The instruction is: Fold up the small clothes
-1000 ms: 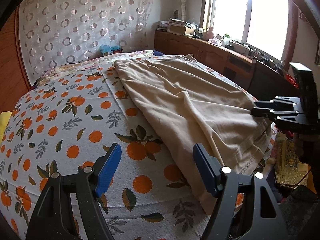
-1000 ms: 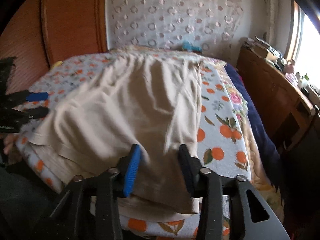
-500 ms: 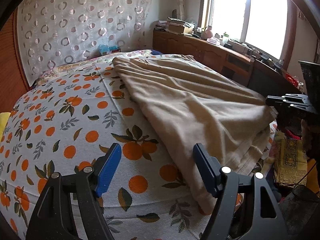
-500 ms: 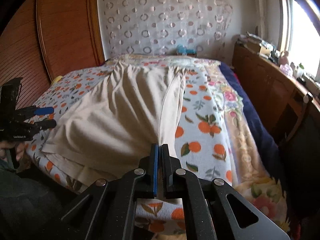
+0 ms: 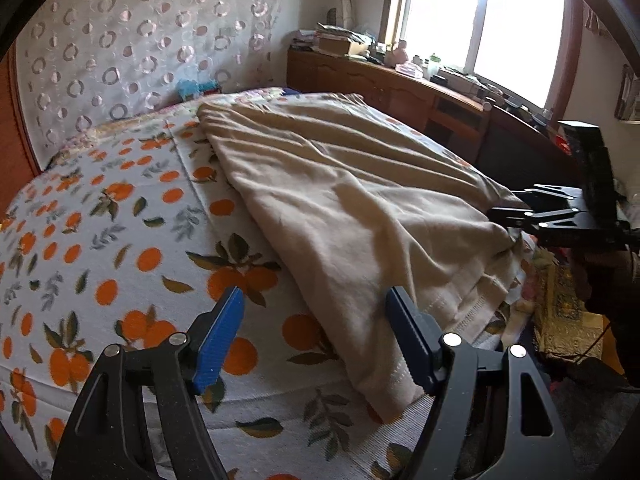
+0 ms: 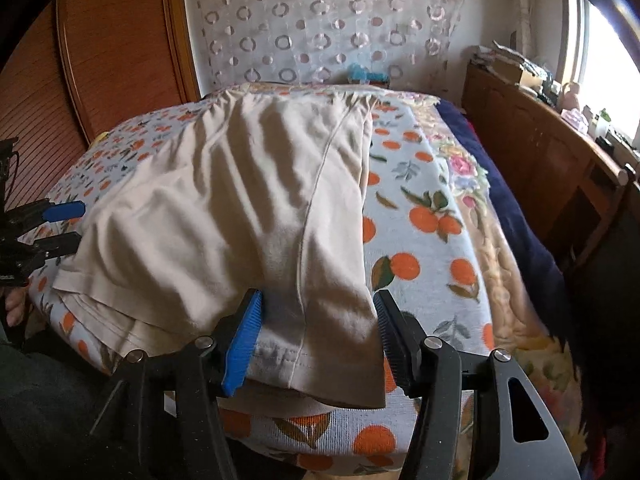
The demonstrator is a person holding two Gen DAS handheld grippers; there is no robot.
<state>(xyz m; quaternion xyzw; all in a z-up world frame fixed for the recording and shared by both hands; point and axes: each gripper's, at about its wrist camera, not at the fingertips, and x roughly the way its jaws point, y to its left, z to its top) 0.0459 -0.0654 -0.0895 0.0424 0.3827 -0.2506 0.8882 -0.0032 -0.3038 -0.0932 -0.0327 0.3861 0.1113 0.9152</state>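
A beige garment (image 5: 360, 208) lies spread on the bed, folded lengthwise, its hem hanging over the near edge; it also shows in the right wrist view (image 6: 256, 208). My left gripper (image 5: 316, 336) is open, its jaws wide apart, hovering at the garment's near left corner without holding it. My right gripper (image 6: 316, 340) is open, its jaws on either side of the garment's near right hem corner. The right gripper shows at the right of the left wrist view (image 5: 516, 216); the left gripper shows at the left of the right wrist view (image 6: 60, 224).
The bed carries a white sheet with orange fruit print (image 5: 100, 240). A wooden sideboard (image 6: 540, 152) with clutter runs along the right under the window. A wooden wardrobe (image 6: 100, 60) stands left. A curtain with rings (image 6: 320, 20) hangs behind the bed.
My right gripper was shut on the garment's hem half a second ago and has opened, letting it go. The garment now lies slacker and more wrinkled. My left gripper stayed open.
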